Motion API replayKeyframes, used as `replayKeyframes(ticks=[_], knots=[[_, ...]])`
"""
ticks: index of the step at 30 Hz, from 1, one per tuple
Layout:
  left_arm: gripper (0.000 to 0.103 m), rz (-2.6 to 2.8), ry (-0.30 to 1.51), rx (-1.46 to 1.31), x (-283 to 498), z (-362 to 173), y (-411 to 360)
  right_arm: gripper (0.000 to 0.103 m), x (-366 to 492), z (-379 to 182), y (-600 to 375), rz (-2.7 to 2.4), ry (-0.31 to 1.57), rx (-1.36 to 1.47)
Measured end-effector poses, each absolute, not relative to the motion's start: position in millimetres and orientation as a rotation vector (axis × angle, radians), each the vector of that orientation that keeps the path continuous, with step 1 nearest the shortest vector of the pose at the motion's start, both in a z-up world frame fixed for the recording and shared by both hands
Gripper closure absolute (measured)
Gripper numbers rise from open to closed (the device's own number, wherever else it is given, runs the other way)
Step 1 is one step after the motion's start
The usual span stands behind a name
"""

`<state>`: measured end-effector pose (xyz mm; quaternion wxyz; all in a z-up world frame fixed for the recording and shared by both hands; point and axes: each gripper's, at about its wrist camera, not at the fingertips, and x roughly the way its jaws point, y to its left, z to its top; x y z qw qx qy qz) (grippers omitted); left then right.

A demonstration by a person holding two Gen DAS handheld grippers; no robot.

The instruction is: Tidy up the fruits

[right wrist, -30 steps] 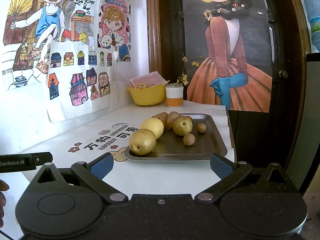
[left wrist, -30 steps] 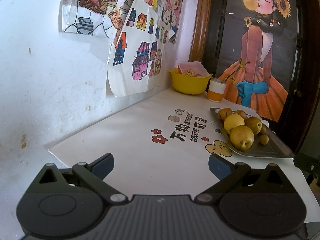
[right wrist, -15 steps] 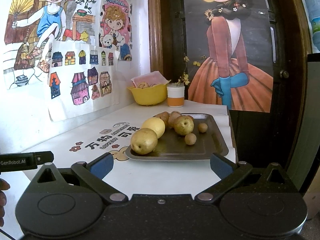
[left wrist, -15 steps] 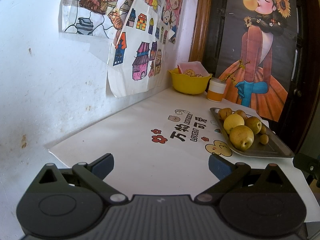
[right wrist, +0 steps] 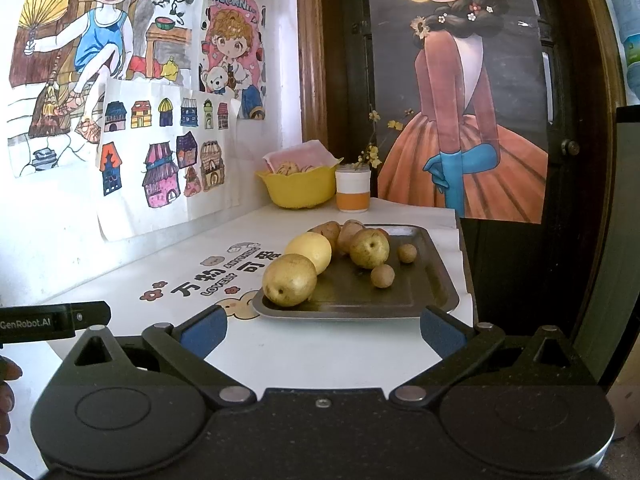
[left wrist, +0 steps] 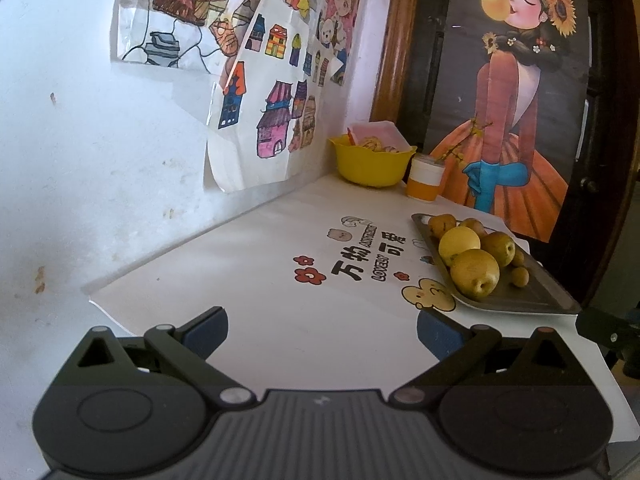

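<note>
- Left gripper (left wrist: 322, 326): jaws spread wide, nothing between the blue pads; it hangs over bare white table (left wrist: 248, 264).
- Right gripper (right wrist: 323, 326): jaws likewise wide apart, empty, pointed at the tray (right wrist: 436, 280), short of its near rim.
- Tray sits on the table's right side, near the edge. On it: a yellow-green pear (right wrist: 289, 279) at the near left corner, a yellow lemon-like fruit (right wrist: 310, 251) touching it behind, a second pear (right wrist: 369, 248), and two small round brown fruits (right wrist: 382, 275) lying apart to the right.
- Brownish fruits (right wrist: 338, 234) at the tray's back are partly hidden; kind unclear.
- Yellow bowl (right wrist: 298, 190) in the far corner; contents half covered by pink paper, not identifiable.
- Orange-and-white cup (right wrist: 352, 192) just beside the bowl.
- Fingertips of a hand (right wrist: 6, 392) cut off at the left edge of the right view.
</note>
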<state>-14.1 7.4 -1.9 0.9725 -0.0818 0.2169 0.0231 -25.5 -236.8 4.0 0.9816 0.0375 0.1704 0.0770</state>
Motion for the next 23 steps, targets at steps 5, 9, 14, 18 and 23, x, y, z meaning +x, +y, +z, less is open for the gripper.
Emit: replayKeyframes(ticks=[5,9,14,18,23], knots=[[0.000,0.027,0.458,-0.201,-12.6,0.2,8.7,0.001,-27.3,2.3,-234.5,0.157,0.346,0.074],[0.000,0.011,0.475,-0.242,-12.0,-2.0,12.1,0.001,-26.4,2.4,-234.1,0.159,0.346,0.072],[0.000,0.020,0.479,-0.229,-11.2,-1.1,9.6,0.001,-29.7,-1.7,-229.1,0.167,0.351,0.067],[0.000,0.012,0.481,-0.226,-10.9,-0.8,8.0,0.001,-28.5,-0.3,-229.0,0.170,0.357,0.065],[0.000,0.009,0.487,-0.219,-10.1,-1.0,4.7,0.001,-25.3,2.1,-228.9,0.173,0.366,0.065]])
